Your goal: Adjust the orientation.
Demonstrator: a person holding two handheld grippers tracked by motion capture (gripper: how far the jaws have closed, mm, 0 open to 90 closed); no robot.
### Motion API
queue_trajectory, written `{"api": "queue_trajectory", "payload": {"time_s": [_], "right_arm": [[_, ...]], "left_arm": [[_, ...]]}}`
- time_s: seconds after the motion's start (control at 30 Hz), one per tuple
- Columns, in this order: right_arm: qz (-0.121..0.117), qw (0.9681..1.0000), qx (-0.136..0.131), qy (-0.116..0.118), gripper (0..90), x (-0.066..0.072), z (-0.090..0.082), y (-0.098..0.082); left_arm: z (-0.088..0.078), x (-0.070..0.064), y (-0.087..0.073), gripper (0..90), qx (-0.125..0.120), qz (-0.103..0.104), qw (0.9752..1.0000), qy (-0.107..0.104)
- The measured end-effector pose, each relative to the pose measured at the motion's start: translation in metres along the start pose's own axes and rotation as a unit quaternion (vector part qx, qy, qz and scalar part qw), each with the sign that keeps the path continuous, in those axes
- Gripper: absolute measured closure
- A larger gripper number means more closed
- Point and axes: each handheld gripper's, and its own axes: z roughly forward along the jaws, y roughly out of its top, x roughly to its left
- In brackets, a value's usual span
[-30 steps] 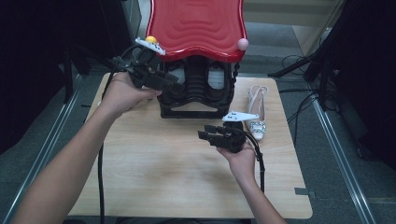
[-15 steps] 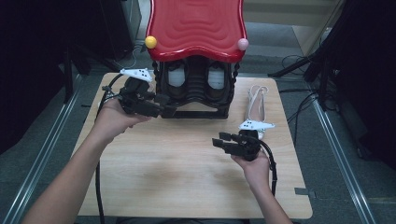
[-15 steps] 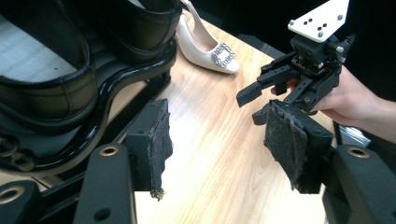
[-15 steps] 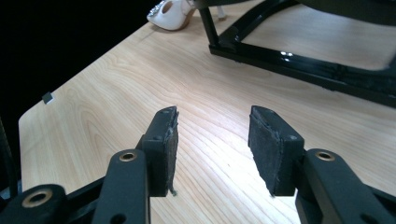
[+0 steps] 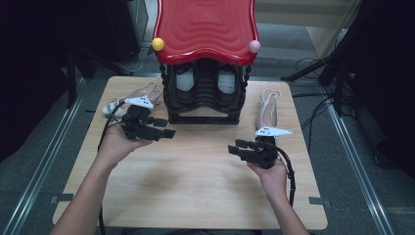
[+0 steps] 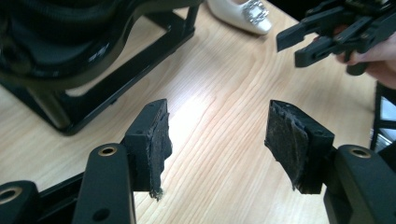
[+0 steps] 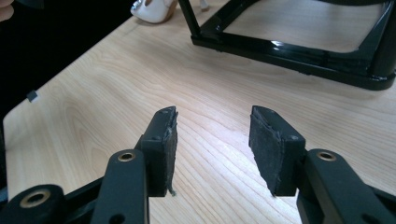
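Left tool [image 5: 157, 126] gapes wide and empty, jaws just opened, a shoe [image 5: 128, 98] close at its 11 o'clock. Right tool [image 5: 241, 150], part-open, empty, has another shoe [image 5: 267, 108] at 1 o'clock.

Two white shoes [image 5: 128, 100] [image 5: 269, 105] are sitting on the table, one black rack [image 5: 204, 95], and what's looking like two more pairs inside it.

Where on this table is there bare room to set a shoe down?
The near half of the light wooden table, between the left gripper and right gripper, is bare. The far edge is crowded: black rack with red lid, flanked by white shoes.
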Motion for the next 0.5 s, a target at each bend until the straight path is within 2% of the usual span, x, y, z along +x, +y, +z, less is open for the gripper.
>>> {"api": "queue_trajectory", "payload": {"time_s": [0.27,0.33,0.43,0.5], "right_arm": [[0.002,1.0000,0.005,0.001,52.8,-0.001,0.002,-0.002],[0.005,1.0000,0.005,0.000,52.7,-0.001,0.001,-0.002],[0.009,1.0000,-0.002,0.003,52.4,-0.002,0.000,-0.003],[0.019,0.9998,-0.001,0.007,50.3,-0.004,-0.001,-0.005]], "left_arm": [[0.006,0.014,-0.027,40.1,0.000,-0.021,0.9998,0.004],[0.006,0.019,-0.031,40.8,0.006,-0.023,0.9997,0.008],[0.003,0.024,-0.038,43.5,-0.005,-0.028,0.9996,0.010],[0.002,0.028,-0.043,46.6,-0.002,-0.031,0.9994,0.016]]}}
